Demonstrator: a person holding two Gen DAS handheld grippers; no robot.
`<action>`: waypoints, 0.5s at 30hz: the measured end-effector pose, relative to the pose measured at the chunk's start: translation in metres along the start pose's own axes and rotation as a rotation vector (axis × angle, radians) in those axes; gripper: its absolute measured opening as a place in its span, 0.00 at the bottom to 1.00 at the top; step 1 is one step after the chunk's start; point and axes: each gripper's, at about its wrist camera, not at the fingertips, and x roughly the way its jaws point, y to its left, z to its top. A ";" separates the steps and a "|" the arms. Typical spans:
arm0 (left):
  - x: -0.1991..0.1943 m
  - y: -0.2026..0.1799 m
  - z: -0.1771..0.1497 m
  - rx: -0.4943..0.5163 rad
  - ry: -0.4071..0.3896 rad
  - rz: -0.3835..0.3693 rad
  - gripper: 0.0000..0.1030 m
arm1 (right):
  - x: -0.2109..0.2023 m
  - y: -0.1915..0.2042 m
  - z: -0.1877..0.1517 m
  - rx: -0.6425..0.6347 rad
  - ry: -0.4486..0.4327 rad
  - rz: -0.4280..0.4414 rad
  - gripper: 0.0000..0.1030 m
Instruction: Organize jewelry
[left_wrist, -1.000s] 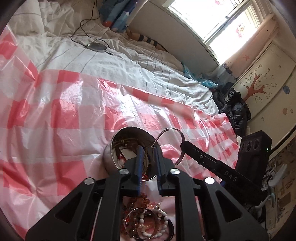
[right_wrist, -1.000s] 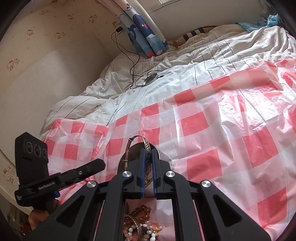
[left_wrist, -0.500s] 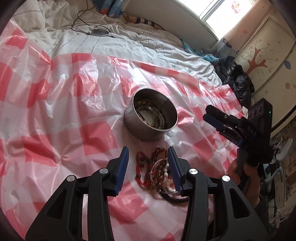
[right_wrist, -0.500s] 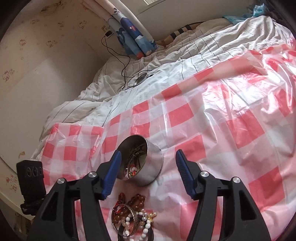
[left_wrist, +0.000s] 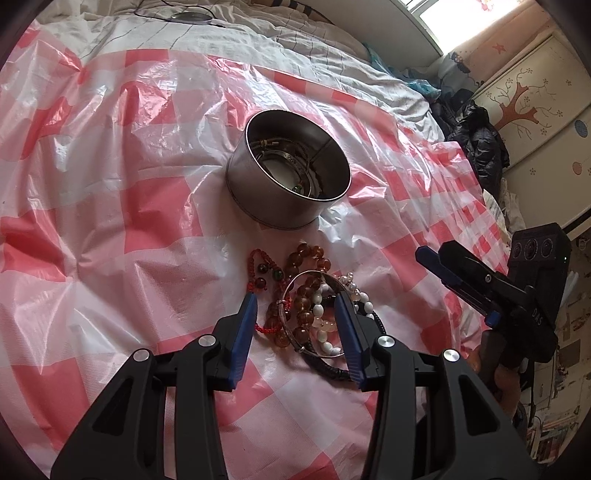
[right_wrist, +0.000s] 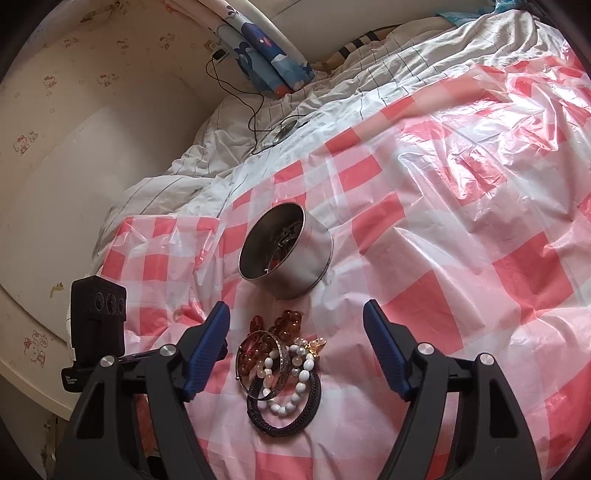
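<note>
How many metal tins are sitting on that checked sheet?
1. The round metal tin stands open on the checked sheet, just beyond the heap of bracelets. Folds in the bedding might hide more.

Left gripper (left_wrist: 295, 306) hangs over the bracelet pile (left_wrist: 314, 306), jaws apart and just opened, nothing pinched. Metal tin (left_wrist: 288, 195) sits just past it on the checked plastic sheet (left_wrist: 129, 221).
</note>
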 end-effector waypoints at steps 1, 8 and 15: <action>0.001 0.000 0.000 0.001 0.004 0.001 0.40 | 0.000 0.000 0.000 0.002 0.002 0.001 0.71; 0.012 -0.007 0.004 0.007 0.017 0.002 0.40 | 0.004 -0.006 0.003 0.031 0.007 0.017 0.75; 0.025 -0.010 0.005 0.010 0.049 0.028 0.40 | 0.006 -0.008 0.003 0.038 0.013 0.023 0.77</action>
